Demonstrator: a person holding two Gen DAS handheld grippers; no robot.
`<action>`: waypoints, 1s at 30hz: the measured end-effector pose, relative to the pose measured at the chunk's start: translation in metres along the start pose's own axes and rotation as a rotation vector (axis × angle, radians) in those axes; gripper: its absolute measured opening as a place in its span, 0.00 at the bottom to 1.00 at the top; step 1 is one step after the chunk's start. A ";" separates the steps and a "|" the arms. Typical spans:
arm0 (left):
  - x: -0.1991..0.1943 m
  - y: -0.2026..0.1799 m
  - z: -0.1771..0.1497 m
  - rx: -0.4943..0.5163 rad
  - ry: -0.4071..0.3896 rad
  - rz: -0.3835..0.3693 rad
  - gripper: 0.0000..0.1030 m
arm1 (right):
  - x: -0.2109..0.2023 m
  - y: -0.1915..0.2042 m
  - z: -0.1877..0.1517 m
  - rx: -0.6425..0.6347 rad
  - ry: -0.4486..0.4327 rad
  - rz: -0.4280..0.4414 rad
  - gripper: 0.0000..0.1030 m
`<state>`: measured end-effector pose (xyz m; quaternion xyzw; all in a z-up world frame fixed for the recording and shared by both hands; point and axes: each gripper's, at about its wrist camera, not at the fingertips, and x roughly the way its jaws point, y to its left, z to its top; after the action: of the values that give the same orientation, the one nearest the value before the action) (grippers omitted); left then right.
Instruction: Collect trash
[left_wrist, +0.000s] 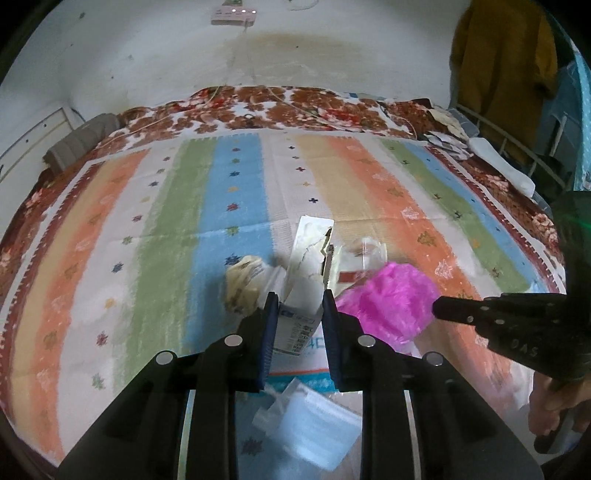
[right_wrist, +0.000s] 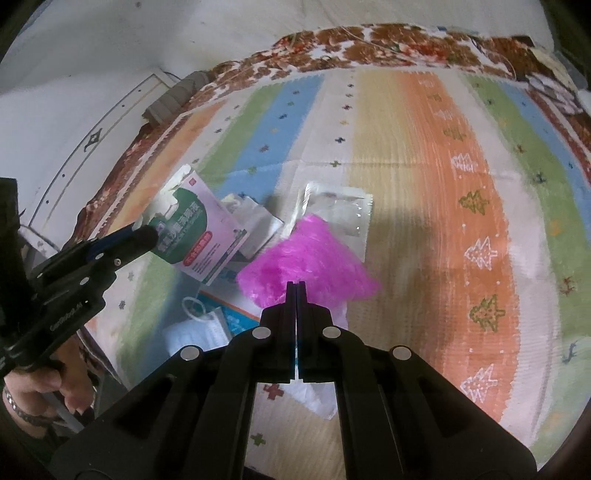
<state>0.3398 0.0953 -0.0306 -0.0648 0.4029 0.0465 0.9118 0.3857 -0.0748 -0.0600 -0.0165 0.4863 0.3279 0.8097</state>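
My left gripper (left_wrist: 300, 295) is shut on a small torn-open medicine carton (left_wrist: 301, 314), with a pad pressed on each side. The right wrist view shows the carton's green, white and purple face (right_wrist: 201, 236) raised off the blanket at the left gripper's tips (right_wrist: 146, 233). My right gripper (right_wrist: 296, 285) has its jaws together on the edge of a crumpled pink plastic bag (right_wrist: 306, 254). From the left wrist, the pink bag (left_wrist: 388, 295) hangs at the right gripper's tips (left_wrist: 437, 308). More litter lies below: a crumpled tissue (left_wrist: 243, 284), a blue face mask (left_wrist: 314, 421), a clear wrapper (left_wrist: 365, 251).
Everything sits on a bed with a striped blanket (left_wrist: 236, 206) over a floral quilt (left_wrist: 258, 107). A white foil sachet (right_wrist: 338, 208) and a flat blue-and-white packet (right_wrist: 236, 314) lie near the bag. A metal rail (left_wrist: 517, 144) and a hanging yellow garment (left_wrist: 506, 55) are at the right.
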 end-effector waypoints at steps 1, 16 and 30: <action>-0.003 0.003 -0.001 -0.014 0.008 0.002 0.22 | -0.003 0.002 -0.001 -0.007 -0.004 -0.003 0.00; -0.067 0.014 -0.016 -0.141 0.028 -0.062 0.22 | -0.064 0.049 -0.028 -0.149 -0.080 -0.091 0.00; -0.101 0.019 -0.039 -0.202 0.052 -0.088 0.22 | -0.100 0.067 -0.054 -0.151 -0.140 -0.085 0.00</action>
<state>0.2412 0.1049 0.0164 -0.1751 0.4164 0.0450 0.8910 0.2754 -0.0920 0.0106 -0.0751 0.4014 0.3294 0.8513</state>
